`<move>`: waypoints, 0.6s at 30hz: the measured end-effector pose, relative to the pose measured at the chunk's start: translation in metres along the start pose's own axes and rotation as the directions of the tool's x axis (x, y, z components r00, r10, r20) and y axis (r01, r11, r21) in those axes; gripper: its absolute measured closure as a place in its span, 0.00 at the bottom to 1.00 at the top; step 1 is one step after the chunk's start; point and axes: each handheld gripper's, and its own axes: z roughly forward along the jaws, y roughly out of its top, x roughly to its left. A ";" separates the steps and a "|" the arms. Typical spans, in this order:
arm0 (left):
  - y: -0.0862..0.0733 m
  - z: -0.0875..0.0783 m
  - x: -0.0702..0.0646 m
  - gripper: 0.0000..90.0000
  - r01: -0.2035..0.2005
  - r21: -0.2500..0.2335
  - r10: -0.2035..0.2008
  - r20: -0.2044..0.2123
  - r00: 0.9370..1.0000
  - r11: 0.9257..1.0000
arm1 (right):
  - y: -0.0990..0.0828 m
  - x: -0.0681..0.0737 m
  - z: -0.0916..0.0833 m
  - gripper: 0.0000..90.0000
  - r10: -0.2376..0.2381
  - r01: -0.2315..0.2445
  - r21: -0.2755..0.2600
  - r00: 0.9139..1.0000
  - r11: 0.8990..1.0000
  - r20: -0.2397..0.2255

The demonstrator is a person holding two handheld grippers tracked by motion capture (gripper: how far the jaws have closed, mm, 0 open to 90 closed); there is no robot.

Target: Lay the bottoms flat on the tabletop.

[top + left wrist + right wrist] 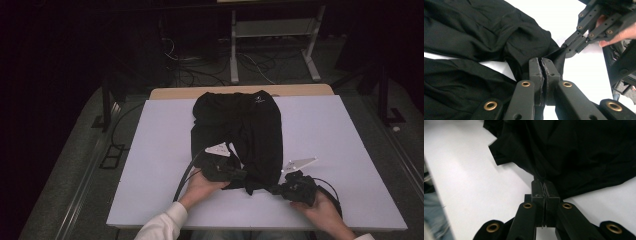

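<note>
I've both grippers, left (541, 65) and right (544, 187), clamped on the garment (247, 130); thin pinches might slip

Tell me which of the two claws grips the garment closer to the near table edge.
The right claw. It pinches the black garment at its lowest corner, while the left claw grips the cloth slightly farther up.

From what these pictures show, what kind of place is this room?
Probably a lab or recording workspace, not a home: a white table for handling a black garment, loose cables on the floor behind, and a bare metal frame.
</note>
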 end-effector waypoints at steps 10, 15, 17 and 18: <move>0.019 0.007 -0.029 0.97 -0.139 0.025 0.137 0.063 0.989 0.990 | -0.014 -0.049 -0.059 0.97 -0.002 -0.004 -0.053 0.994 0.999 -0.111; 0.024 0.021 -0.046 0.97 -0.226 0.070 0.217 0.113 0.970 0.972 | -0.023 -0.067 -0.079 0.97 0.000 -0.010 -0.058 0.987 0.998 -0.163; 0.024 0.025 -0.050 0.97 -0.257 0.099 0.244 0.127 0.961 0.961 | -0.028 -0.074 -0.084 0.97 0.014 -0.026 -0.056 0.979 0.998 -0.201; 0.024 0.026 -0.052 0.97 -0.266 0.112 0.250 0.133 0.959 0.958 | -0.030 -0.077 -0.086 0.97 0.015 -0.027 -0.055 0.977 0.998 -0.212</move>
